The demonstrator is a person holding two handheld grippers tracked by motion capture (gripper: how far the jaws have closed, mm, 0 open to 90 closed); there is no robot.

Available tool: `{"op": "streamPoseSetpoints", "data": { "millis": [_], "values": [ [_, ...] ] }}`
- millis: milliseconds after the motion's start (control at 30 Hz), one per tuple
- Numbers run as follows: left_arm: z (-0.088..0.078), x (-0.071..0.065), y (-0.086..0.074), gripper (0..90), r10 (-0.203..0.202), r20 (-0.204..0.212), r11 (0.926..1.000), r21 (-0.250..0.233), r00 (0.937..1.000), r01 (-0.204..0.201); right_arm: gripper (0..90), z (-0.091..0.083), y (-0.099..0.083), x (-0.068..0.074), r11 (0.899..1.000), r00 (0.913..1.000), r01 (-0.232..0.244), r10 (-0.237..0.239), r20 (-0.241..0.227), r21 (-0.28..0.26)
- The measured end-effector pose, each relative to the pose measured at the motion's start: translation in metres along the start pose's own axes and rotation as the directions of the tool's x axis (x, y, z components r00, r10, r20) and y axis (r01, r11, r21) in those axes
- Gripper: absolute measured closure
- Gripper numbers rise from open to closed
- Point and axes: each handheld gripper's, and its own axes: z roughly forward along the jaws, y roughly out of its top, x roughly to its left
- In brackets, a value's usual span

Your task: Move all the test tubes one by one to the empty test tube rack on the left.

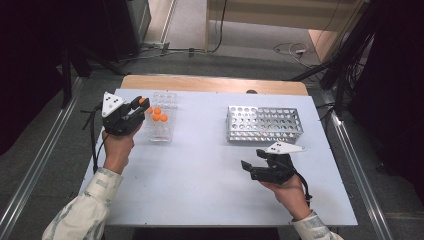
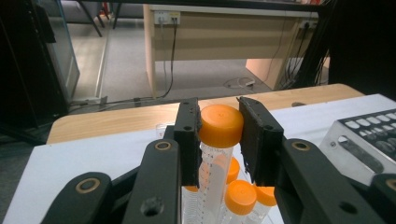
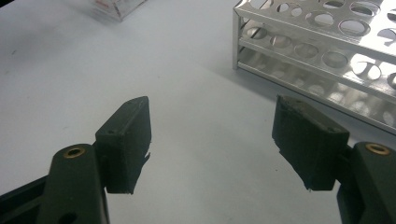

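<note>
A clear plastic rack (image 1: 162,120) at the table's left holds several clear tubes with orange caps (image 1: 159,115). My left gripper (image 1: 139,106) is shut on the orange cap of one tube (image 2: 219,126), held just at the rack's left side; the tube's graduated body (image 2: 211,182) hangs down between the jaws above the other capped tubes (image 2: 240,193). A metal rack (image 1: 264,123) with many round holes stands at the right; its near corner (image 3: 322,51) appears in the right gripper view. My right gripper (image 1: 250,168) hovers open over bare table in front of that rack, nothing between its jaws.
The white tabletop (image 1: 200,165) has a wooden strip (image 1: 215,83) along its far edge. Beyond it lie grey floor, cables and a wooden desk (image 2: 224,37). Metal rails (image 1: 35,165) run along both sides of the table.
</note>
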Motion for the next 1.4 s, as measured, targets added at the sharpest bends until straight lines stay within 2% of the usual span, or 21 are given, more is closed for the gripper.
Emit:
{"op": "streamPoseSetpoints", "data": {
  "millis": [333, 800, 867, 933, 1400],
  "values": [
    [0.008, 0.001, -0.015, 69.7, 0.006, -0.011, 0.9991, 0.042, 0.9999, -0.006, 27.0, 0.0, 0.0, 0.001, 1.0, 1.0, 0.002, -0.002, -0.003, 0.003],
    [0.009, -0.006, -0.019, 68.4, 0.028, -0.017, 0.9972, 0.07, 0.9995, -0.026, 27.0, 0.0, -0.001, 0.001, 1.0, 1.0, 0.006, -0.006, 0.0, 0.006],
    [0.01, -0.006, -0.019, 67.5, 0.025, -0.014, 0.997, 0.074, 0.9996, -0.024, 27.0, 0.0, -0.001, 0.001, 1.0, 1.0, 0.006, -0.006, -0.002, 0.006],
    [0.01, -0.006, -0.02, 61.6, 0.022, -0.015, 0.9964, 0.082, 0.9996, -0.021, 27.0, 0.0, -0.001, 0.001, 1.0, 1.0, 0.008, -0.008, -0.001, 0.006],
    [0.003, -0.006, -0.017, 59.8, -0.004, -0.005, 0.9969, 0.079, 1.0, 0.005, 27.0, 0.0, -0.001, 0.001, 1.0, 1.0, 0.004, -0.004, -0.001, 0.006]
  ]
}}
